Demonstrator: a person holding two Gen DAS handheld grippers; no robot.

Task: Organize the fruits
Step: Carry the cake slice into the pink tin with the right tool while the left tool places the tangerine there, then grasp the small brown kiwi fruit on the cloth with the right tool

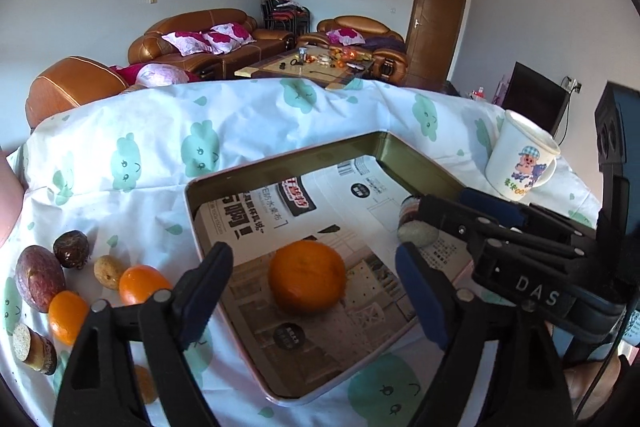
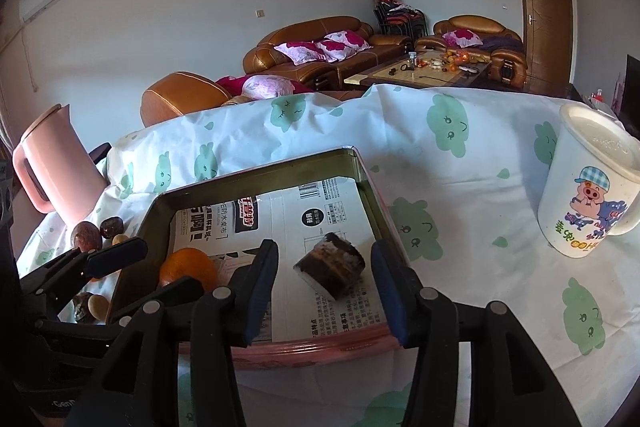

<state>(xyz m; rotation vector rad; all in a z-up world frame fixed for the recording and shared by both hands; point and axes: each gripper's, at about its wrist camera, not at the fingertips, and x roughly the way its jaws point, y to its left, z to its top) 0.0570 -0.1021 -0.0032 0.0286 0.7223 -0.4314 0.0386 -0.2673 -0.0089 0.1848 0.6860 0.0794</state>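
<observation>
The orange (image 1: pixel 307 277) lay on the printed paper lining (image 1: pixel 360 187) of the tin tray (image 1: pixel 280 157), toward the tray's near left part, touching nothing else. The left gripper (image 1: pixel 316 295) hung above it with its blue-padded fingers (image 1: pixel 420 297) spread wide on either side, pinching nothing. Toward the tray's right edge lay a dark layered block (image 2: pixel 330 265) with pale ends, resting on the paper between the spread fingers of the right gripper (image 2: pixel 324 291), which also gripped nothing; whether the pads touched the block could not be told. The tray sat on a white tablecloth (image 1: pixel 240 131) printed with green cloud faces. Off the tray's left edge, on the cloth, a cluster remained: two small oranges (image 1: pixel 142 283), a purple passion fruit (image 1: pixel 39 277), a dark wrinkled fruit (image 1: pixel 72 249), a tan pitted lump (image 1: pixel 108 271) and a cork-like piece (image 1: pixel 34 349). A cartoon-pig mug (image 2: pixel 588 187) stood near the table's far right edge, and a pink jug (image 2: pixel 52 167) at the far left edge.
</observation>
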